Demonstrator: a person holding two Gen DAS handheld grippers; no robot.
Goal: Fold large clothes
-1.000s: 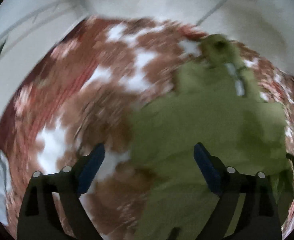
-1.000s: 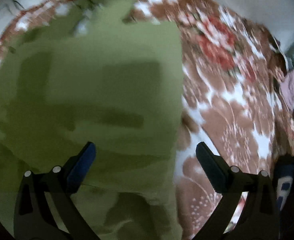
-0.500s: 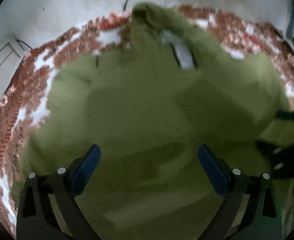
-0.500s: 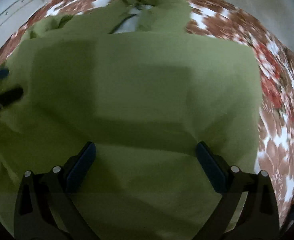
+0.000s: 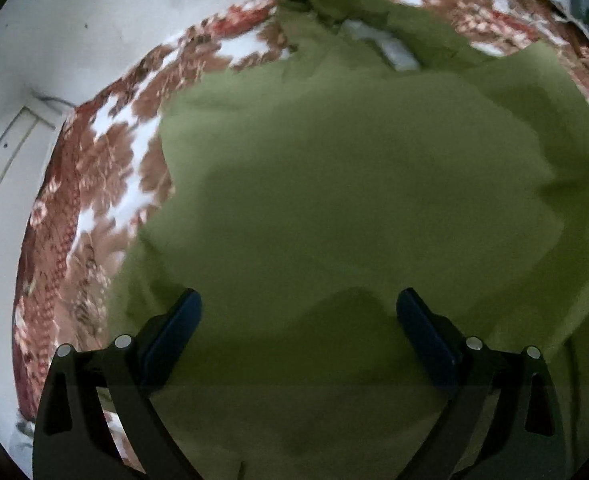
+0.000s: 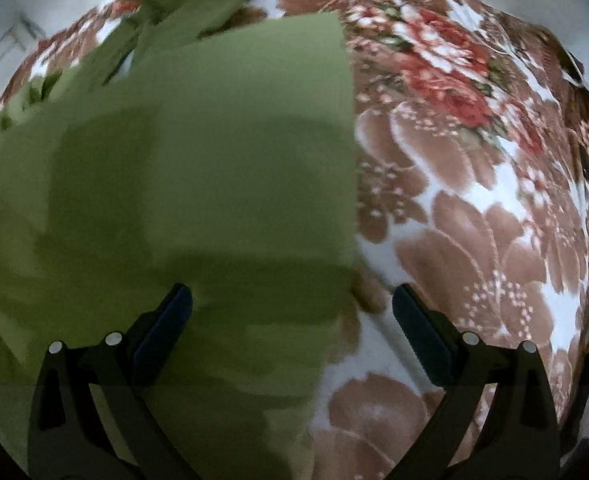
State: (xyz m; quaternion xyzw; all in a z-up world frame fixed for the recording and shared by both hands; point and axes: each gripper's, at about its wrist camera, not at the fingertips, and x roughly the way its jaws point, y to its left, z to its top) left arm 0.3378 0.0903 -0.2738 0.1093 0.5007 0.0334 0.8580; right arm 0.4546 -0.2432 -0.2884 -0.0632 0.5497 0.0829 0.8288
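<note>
1. Both claws gape wide, gripping nothing: my left claw [image 5: 298,316] over the green garment [image 5: 354,208], my right claw [image 6: 292,312] over its right edge.
2. Garment lies spread on the floral blanket [image 6: 474,220].

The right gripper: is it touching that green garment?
Cannot tell. In the right wrist view the right gripper is open over the green garment's edge, but any gap is unclear.

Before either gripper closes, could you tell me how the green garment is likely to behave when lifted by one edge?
The green garment will probably be floppy: it lies in soft rumples on the floral blanket. Lifted at one edge, it would likely sag and drag. Its bunched far end may trail behind.
</note>
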